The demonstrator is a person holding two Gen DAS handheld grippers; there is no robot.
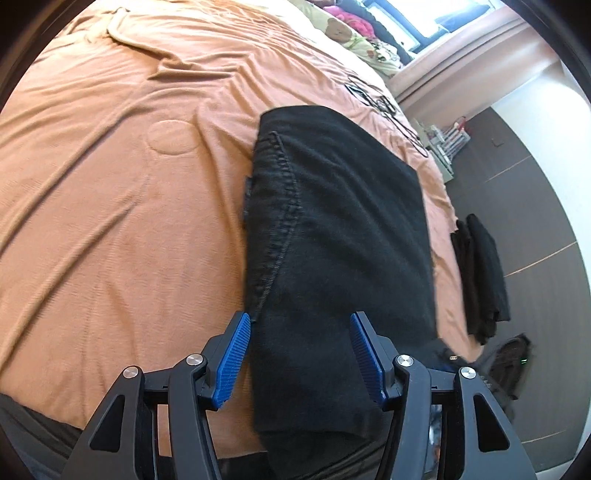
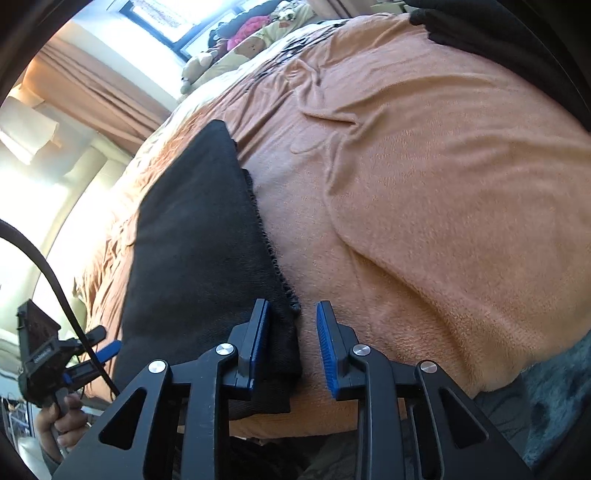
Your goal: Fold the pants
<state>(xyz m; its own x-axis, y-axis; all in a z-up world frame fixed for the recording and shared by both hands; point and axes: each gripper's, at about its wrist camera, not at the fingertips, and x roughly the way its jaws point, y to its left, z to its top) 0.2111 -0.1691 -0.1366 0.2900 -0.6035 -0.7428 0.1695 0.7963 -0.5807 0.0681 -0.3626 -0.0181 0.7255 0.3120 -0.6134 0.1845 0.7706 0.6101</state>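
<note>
Left wrist view: black pants [image 1: 332,229] folded flat; both grippers' fingers apart.

Cloth, plastic and metal surfaces

The pants [image 1: 332,221] are seen as matt black woven cloth with ridged seams; the blanket [image 1: 110,221] as soft fuzzy orange fleece; the left gripper [image 1: 301,354] as matt black plastic, ribbed blue pads, shiny metal pins.

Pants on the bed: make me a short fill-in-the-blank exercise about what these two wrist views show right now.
1. The folded pants are ____ in colour.
2. They lie on an ____ blanket.
3. In the left wrist view the pants lie between the ____ pads of the left gripper.
4. A teddy bear lies at the far end of the bed, near the ____.

Missing words: black; orange; blue; window
</note>
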